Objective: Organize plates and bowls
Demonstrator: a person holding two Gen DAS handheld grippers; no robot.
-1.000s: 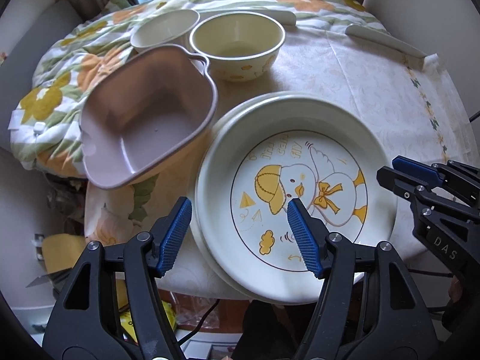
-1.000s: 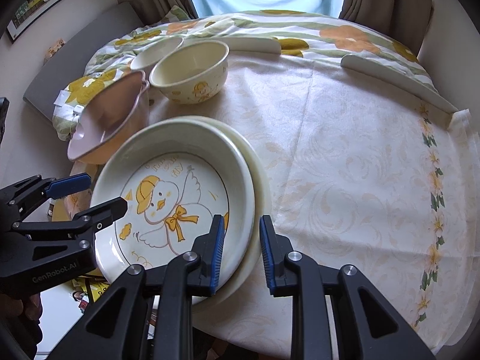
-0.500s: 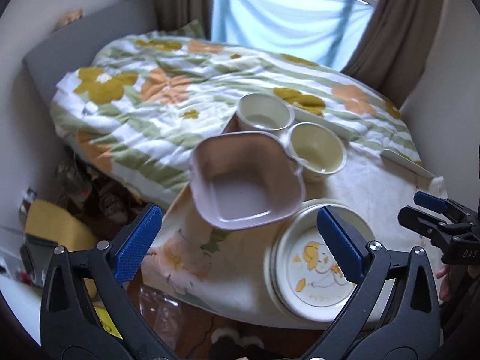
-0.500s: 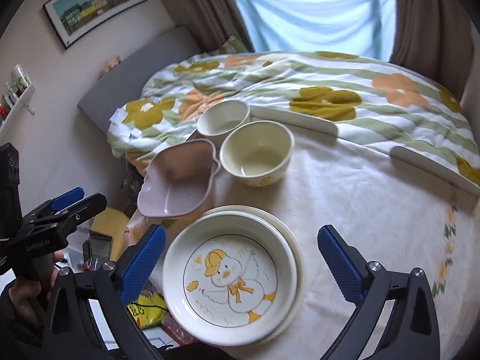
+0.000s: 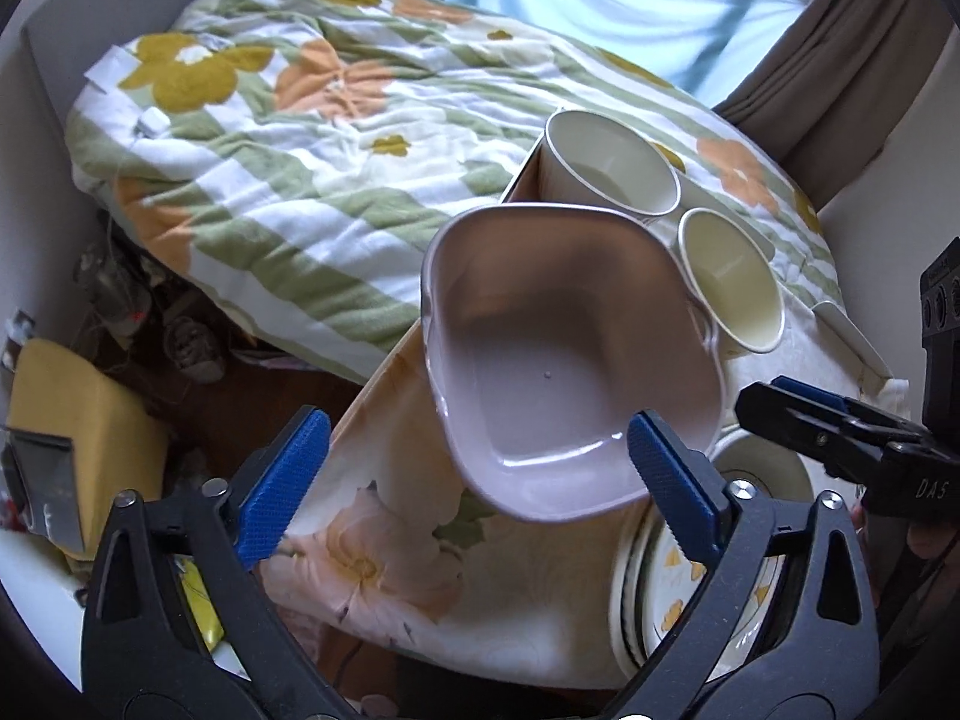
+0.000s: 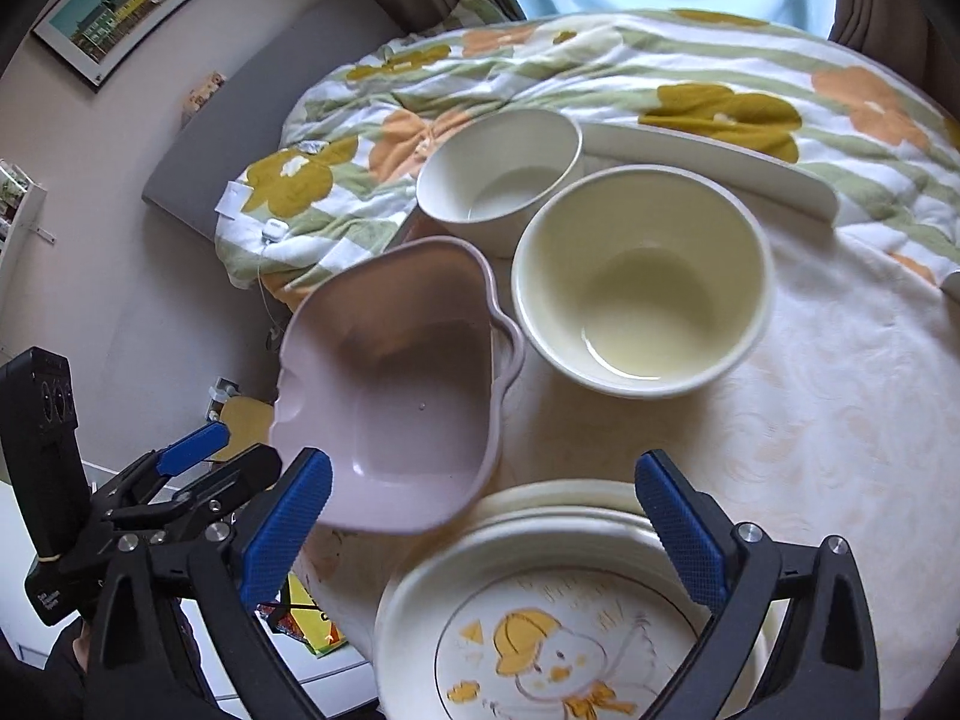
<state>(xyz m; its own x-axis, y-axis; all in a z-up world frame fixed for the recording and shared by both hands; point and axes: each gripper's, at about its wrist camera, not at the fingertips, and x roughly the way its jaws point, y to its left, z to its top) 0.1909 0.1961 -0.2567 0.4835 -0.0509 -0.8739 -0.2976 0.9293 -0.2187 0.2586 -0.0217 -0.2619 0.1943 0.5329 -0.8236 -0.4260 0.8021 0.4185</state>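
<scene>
Glossy mauve square bowl [image 6: 396, 384] — round cream bowl [image 6: 642, 282] beside it.

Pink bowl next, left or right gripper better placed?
Left, likely. The pink bowl sits nearly between the left gripper's open jaws, empty. The right gripper, also open and empty, frames the duck plate; the bowl lies off its left.

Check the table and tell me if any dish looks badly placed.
The pink square bowl sits at the table's left edge, tilted, its rim apparently overhanging the drop to the floor. The two cream bowls and the stacked duck plate sit flat and look fine.
</scene>
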